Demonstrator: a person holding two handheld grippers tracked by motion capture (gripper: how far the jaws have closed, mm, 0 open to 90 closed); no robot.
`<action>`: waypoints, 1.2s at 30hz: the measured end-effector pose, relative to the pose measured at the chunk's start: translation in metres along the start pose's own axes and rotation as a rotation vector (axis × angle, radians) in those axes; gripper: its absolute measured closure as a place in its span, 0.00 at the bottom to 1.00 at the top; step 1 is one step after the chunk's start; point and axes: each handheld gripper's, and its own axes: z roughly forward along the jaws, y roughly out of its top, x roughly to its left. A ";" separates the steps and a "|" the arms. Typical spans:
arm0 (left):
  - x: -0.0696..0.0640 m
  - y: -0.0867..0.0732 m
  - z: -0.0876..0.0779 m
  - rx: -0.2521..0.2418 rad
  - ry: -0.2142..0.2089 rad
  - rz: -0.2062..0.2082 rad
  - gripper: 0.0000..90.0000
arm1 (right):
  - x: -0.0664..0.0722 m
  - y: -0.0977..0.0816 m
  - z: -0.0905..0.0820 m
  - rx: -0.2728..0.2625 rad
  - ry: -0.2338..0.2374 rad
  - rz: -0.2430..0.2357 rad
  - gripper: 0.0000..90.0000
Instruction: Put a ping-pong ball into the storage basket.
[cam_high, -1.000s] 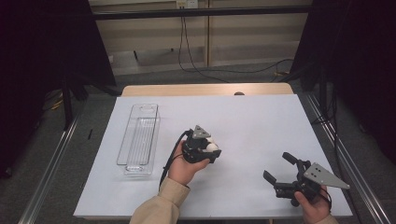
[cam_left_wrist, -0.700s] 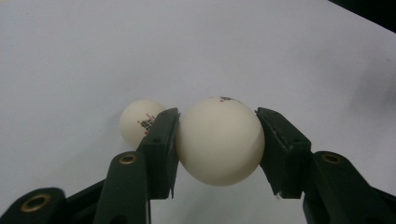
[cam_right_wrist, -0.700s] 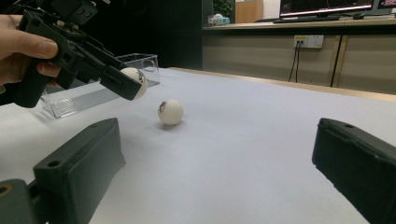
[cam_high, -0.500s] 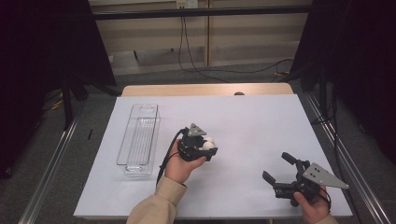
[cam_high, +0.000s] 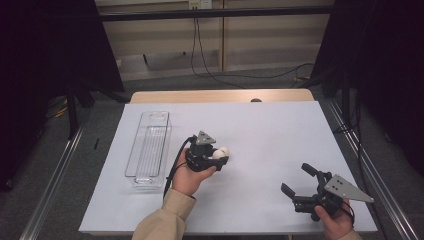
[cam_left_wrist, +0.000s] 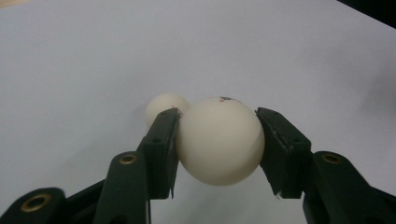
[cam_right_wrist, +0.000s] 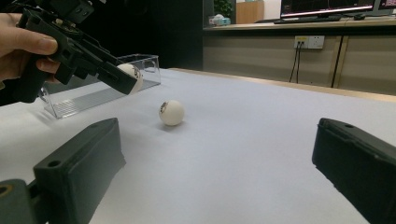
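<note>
While the left gripper (cam_left_wrist: 219, 154) holds one round white ball (cam_left_wrist: 219, 140) tight between its jaws, a second white ball (cam_right_wrist: 171, 112) waits on the white surface (cam_high: 270, 130) just beyond, the clear plastic tray (cam_high: 149, 150) at left looks empty, and the right gripper (cam_high: 300, 180) idles wide apart at near right

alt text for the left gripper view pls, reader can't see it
Two black fingers of the left gripper clamp a white ball from either side above a white table. A second white ball lies on the table just behind the left-hand finger, partly hidden by it.
</note>
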 end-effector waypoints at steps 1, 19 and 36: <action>0.001 0.000 -0.001 0.000 0.001 0.000 0.57 | 0.000 0.000 0.000 0.000 0.000 0.000 0.02; 0.010 -0.003 -0.008 -0.012 0.032 -0.019 0.57 | 0.001 0.000 0.000 0.001 0.008 -0.001 0.02; 0.016 -0.004 -0.015 -0.015 0.048 -0.038 0.57 | 0.001 0.000 0.001 0.002 0.014 0.002 0.02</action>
